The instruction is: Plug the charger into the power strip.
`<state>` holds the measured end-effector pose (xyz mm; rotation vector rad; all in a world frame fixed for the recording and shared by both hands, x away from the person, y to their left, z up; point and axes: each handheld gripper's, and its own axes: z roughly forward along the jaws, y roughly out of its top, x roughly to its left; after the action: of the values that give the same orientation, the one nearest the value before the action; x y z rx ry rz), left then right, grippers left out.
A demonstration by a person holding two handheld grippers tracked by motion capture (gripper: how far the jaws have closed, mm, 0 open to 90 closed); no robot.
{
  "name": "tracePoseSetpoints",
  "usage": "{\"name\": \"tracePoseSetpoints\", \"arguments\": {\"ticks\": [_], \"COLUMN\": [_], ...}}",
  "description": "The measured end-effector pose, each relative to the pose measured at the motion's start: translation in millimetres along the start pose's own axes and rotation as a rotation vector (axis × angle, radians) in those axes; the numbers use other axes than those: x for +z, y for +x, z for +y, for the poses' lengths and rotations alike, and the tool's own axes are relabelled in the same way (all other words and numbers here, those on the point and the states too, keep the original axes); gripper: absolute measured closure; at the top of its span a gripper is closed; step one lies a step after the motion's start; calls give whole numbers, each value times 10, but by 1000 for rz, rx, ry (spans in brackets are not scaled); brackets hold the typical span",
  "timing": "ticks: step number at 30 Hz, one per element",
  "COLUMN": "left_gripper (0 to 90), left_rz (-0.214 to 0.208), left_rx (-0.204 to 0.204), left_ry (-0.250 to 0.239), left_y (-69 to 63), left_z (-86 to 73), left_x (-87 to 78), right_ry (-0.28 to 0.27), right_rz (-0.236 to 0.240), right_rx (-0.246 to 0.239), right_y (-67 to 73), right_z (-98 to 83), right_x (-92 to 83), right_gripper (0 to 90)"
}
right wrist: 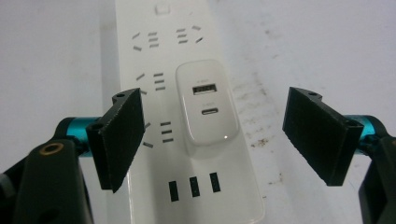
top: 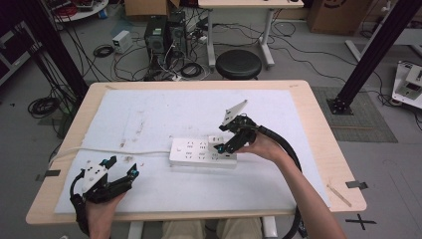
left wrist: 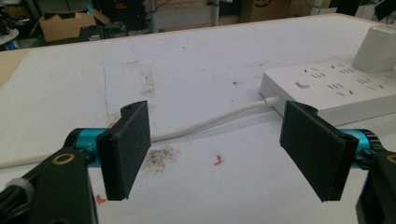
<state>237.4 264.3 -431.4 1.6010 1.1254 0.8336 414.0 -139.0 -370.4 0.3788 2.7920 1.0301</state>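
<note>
White plastic charger (right wrist: 208, 105) sits plugged upright into the power strip (right wrist: 154, 56) mid-table, seemingly seated, so the right gripper (right wrist: 212, 135) hangs over it with jaws spread, touching nothing; the left gripper (top: 119, 169) rests apart near the cord (left wrist: 210, 123), jaws wide and empty

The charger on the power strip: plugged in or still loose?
Plugged in. The charger stands upright, flush on the power strip, with the right tongs open around it, touching nothing.
</note>
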Motion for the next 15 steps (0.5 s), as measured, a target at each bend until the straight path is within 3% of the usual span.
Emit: {"name": "tracePoseSetpoints", "arguments": {"ticks": [4,8,12,15], "left_gripper": [247,246,246,245], "left_rz": [5,3,-1,-12], "left_rx": [-5,-5,-1,1], "left_ry": [-2,2,3,6], "left_y": [33,50,56,55], "left_z": [4,10,21,30], "left_x": [11,39,59,83], "right_ry": [-96,-170,-193,-269], "right_rz": [-61,-93,-123,-192], "right_rx": [29,111,137,187], "right_y": [44,79,106,242], "right_z": [-131,-291,-374,-608], "right_x": [-182,-351,-407,-527], "right_gripper": [214,214,214,214]}}
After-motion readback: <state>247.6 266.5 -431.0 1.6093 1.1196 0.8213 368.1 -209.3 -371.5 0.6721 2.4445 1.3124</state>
